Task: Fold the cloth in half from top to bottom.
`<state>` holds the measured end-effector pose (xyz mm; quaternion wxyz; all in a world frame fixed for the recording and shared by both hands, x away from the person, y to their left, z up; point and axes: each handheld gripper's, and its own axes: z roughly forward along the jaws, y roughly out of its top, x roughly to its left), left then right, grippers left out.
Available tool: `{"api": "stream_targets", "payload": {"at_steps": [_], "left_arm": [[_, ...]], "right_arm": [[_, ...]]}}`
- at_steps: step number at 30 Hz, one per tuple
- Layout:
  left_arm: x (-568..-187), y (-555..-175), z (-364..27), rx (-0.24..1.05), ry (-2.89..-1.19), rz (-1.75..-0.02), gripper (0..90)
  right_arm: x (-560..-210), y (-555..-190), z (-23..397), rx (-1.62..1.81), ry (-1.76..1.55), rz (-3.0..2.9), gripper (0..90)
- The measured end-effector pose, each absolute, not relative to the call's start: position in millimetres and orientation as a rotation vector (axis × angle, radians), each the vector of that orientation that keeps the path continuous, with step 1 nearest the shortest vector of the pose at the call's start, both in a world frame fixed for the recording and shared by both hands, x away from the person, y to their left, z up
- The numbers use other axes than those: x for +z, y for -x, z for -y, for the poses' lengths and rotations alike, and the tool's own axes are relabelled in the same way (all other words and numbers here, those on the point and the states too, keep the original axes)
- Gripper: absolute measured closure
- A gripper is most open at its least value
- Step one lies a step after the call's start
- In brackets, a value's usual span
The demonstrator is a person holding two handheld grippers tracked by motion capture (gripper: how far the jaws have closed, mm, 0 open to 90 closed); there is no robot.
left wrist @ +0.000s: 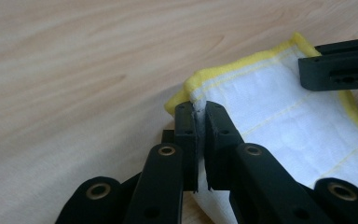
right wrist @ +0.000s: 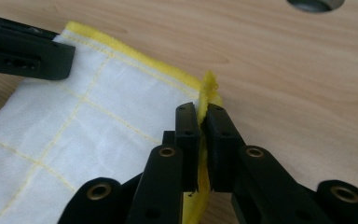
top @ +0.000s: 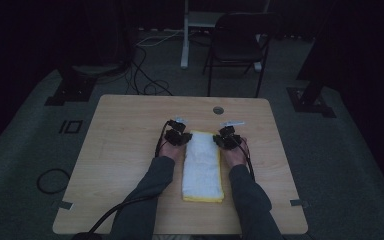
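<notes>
A folded white cloth (top: 202, 167) with a yellow border lies lengthwise in the middle of the wooden table (top: 130, 150). My left gripper (top: 181, 134) is at the cloth's far left corner. In the left gripper view the jaws of the left gripper (left wrist: 199, 109) pinch that corner of the cloth (left wrist: 279, 116). My right gripper (top: 223, 136) is at the far right corner. In the right gripper view the right gripper (right wrist: 202, 111) is shut on the yellow edge of the cloth (right wrist: 88, 112). Each gripper view shows the other gripper's jaw tip at the opposite corner.
A round cable hole (top: 218, 110) sits in the table behind the cloth, also the hole (right wrist: 314, 3) near the right gripper. A dark chair (top: 237, 45) and floor cables (top: 145, 75) lie beyond the table. Cables trail from both grippers toward the near edge.
</notes>
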<state>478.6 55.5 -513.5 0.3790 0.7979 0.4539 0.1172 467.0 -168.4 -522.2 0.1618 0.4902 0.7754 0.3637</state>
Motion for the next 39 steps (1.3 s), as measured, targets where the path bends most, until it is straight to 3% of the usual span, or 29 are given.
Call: {"api": "stream_targets", "payload": {"at_steps": [39], "left_arm": [[-469.2, -477.3, -60.0, 0.354, -1.962, -1.058, 85.7]], "right_arm": [[-480.2, -462.1, 174.2, 1.13, -1.266, -2.13, 84.9]]}}
